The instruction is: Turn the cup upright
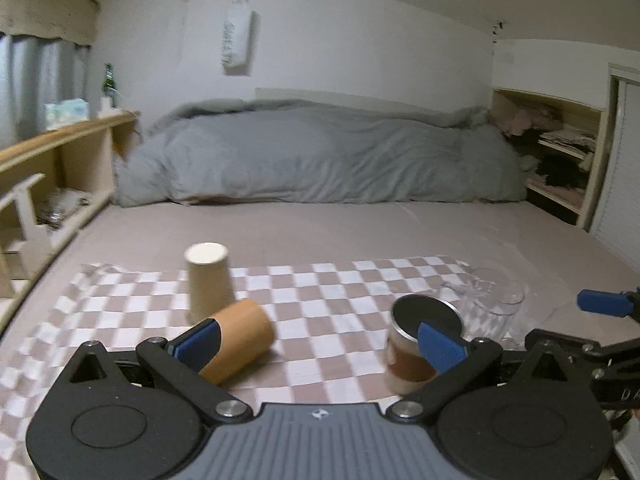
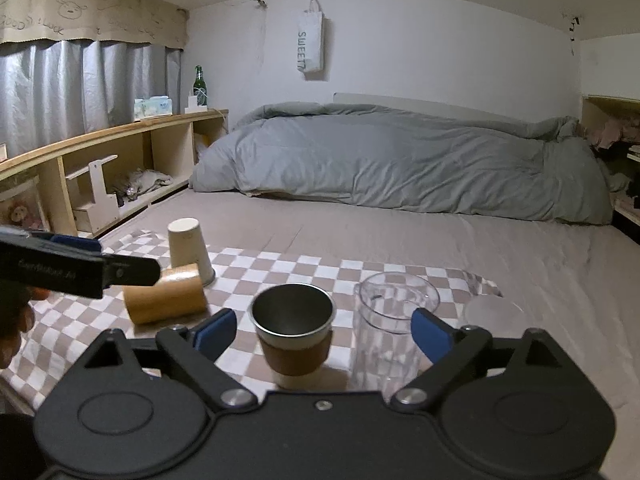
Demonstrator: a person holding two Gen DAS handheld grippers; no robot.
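Both grippers hover low over a checkered cloth [image 2: 280, 268] on the bed, jaws apart: the left gripper [image 1: 320, 344] beside a wooden cup [image 1: 240, 340] lying sideways, the right gripper [image 2: 322, 334] around an upright steel cup [image 2: 294, 332] and clear pitcher [image 2: 390, 328].

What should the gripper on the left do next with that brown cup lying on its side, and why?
Probably ease the left gripper forward and leftward so its open jaws straddle the tipped wooden cup, then close. The cup lies on its side on the checkered cloth, just beside the left finger, not yet between the pads.
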